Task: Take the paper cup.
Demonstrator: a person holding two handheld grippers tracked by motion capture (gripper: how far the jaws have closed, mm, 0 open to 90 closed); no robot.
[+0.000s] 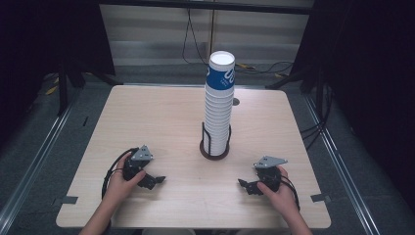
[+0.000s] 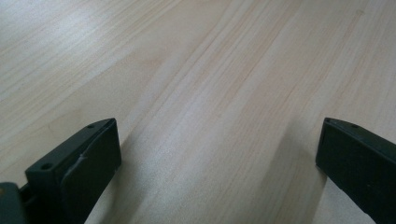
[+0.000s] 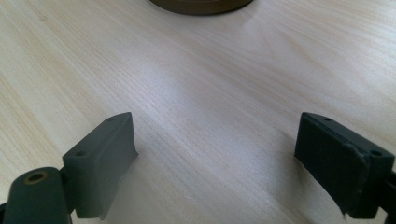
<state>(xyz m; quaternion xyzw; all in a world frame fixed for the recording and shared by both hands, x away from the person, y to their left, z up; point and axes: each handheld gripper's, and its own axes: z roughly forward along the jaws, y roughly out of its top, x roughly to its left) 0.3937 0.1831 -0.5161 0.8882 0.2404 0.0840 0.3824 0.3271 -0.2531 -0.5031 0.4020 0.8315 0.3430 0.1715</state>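
Between hand-held grippers [image 1: 156,180], beyond: cup stack [image 1: 219,105].

a tall stack of white paper cups [image 1: 218,115] is standing upright near the middle of a light wooden table [image 1: 161,117], well apart from both hands. the cups are nesting tightly inside one another, open mouths facing up, and the topmost cup [image 1: 221,71] is showing a blue band with white lettering. the stack is sitting in a dark round holder [image 1: 214,149], whose thin black wire uprights are rising around the lowest cups.
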